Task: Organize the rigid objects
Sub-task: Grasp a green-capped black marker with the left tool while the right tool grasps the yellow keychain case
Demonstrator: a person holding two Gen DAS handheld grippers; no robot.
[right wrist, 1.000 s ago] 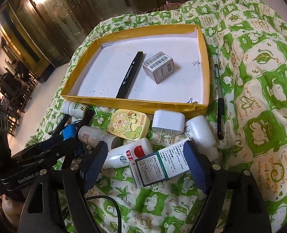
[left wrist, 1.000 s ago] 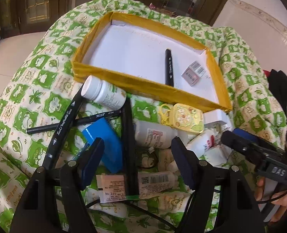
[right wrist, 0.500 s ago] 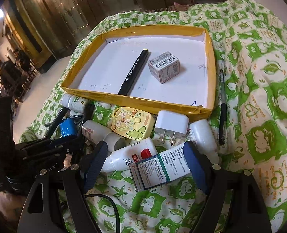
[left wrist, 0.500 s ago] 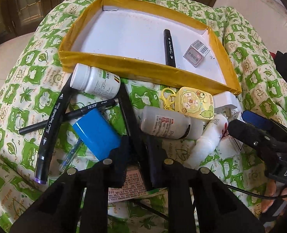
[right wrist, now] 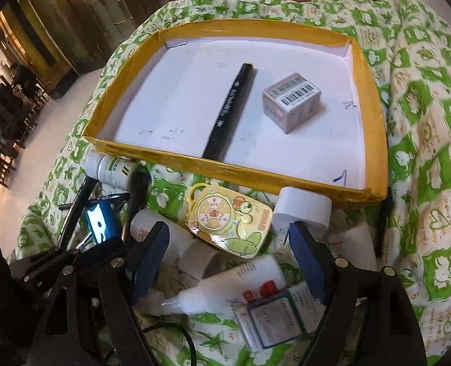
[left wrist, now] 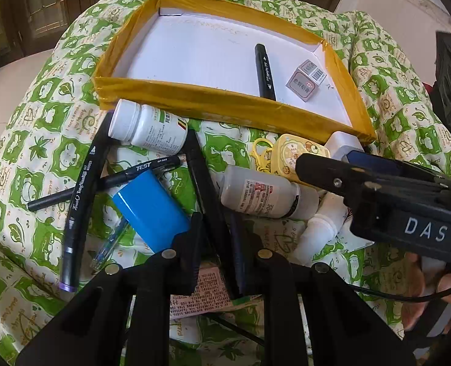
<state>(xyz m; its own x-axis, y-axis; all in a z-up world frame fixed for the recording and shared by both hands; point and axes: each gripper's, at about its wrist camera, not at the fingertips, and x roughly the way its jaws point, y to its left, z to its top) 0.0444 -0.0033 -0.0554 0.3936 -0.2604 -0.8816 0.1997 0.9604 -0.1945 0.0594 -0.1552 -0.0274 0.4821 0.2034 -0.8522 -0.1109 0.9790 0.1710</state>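
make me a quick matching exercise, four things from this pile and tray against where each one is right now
Things:
1. small barcode box
2. blue case
3. yellow cartoon toy
4. black marker

Places:
a. between the left gripper's closed fingers
b. inside the yellow tray
c. on the quilt, ahead of the right gripper
d. on the quilt beside the pens

Pairs: 1-b, 2-d, 3-c, 4-a
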